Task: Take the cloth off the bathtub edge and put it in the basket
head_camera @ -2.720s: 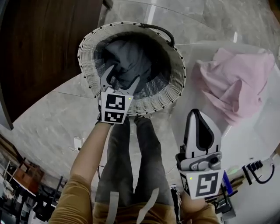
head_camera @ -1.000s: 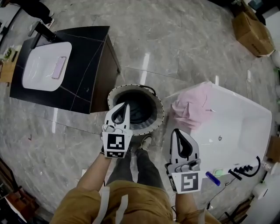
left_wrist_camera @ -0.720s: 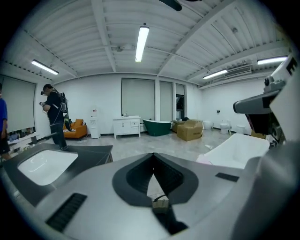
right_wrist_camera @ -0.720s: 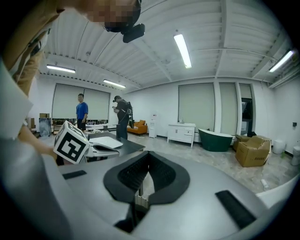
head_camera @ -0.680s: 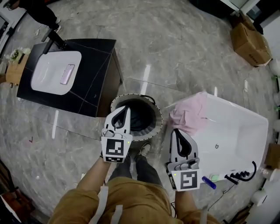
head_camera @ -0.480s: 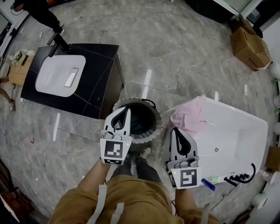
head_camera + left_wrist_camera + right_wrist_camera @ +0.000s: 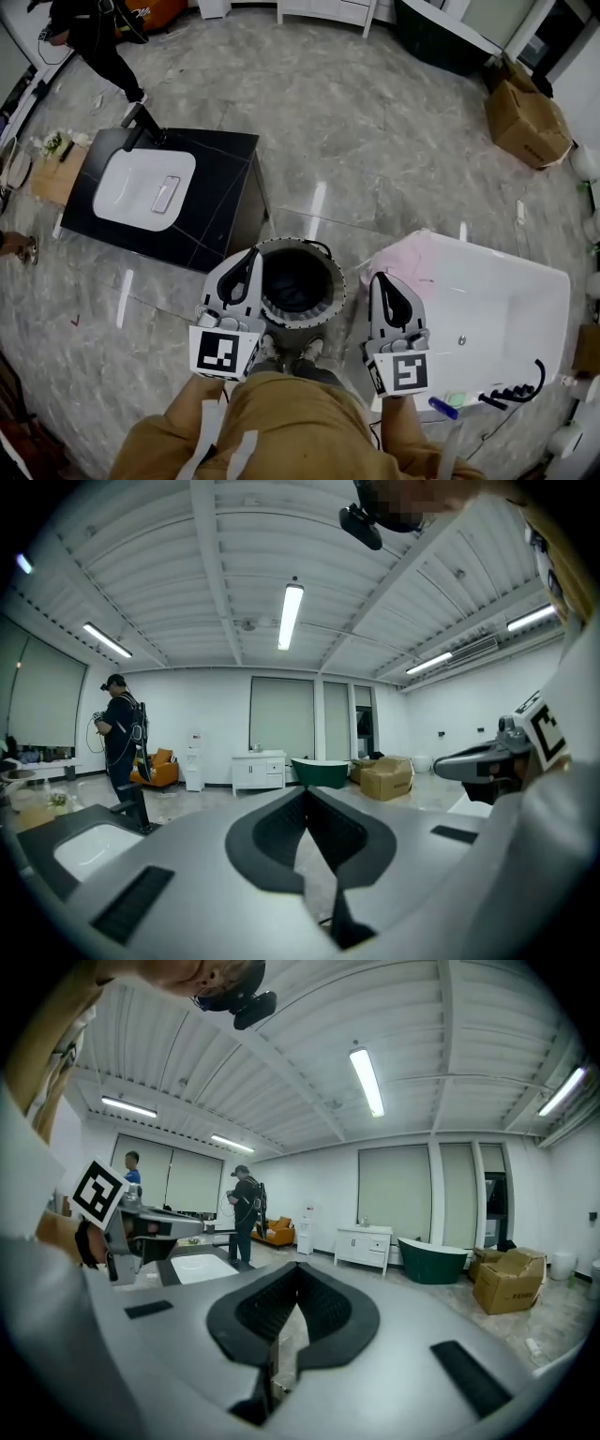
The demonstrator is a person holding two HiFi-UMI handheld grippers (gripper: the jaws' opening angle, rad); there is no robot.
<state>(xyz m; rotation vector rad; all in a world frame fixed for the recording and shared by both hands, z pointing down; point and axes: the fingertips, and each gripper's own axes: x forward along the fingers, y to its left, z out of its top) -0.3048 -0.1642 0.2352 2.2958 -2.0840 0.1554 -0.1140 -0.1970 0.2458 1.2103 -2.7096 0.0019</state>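
On the tub's near-left corner, the pink cloth (image 7: 412, 264) sits bunched over the rim of the tub (image 7: 525, 281). It's not lifted yet, so the task's main step is still to do. The basket (image 7: 330, 281) stands on the floor just left of that corner; whether it touches the tub I can't tell. Its inside is dark and its contents are unclear.

R gripper (image 7: 381, 278): jaws together, nothing between them. L gripper (image 7: 252, 253): same, closed and empty. Both gripper views look out level across the room, not down, so neither is aimed at the cloth.

Key relation: the cloth lies fwd and down from the R gripper, a bit to its right. In the head view the R tips overlap the cloth's left edge, but I judge the gripper is held well above it. The L gripper is on the far side of the basket, so R is the nearer one. The bunch seems to run along the rim away from the person, approx in line w/ the R jaws, though that's not certain.

Likely next: R noses down, opens, drops onto the bunch. The carry after that is short, leftward to the basket.
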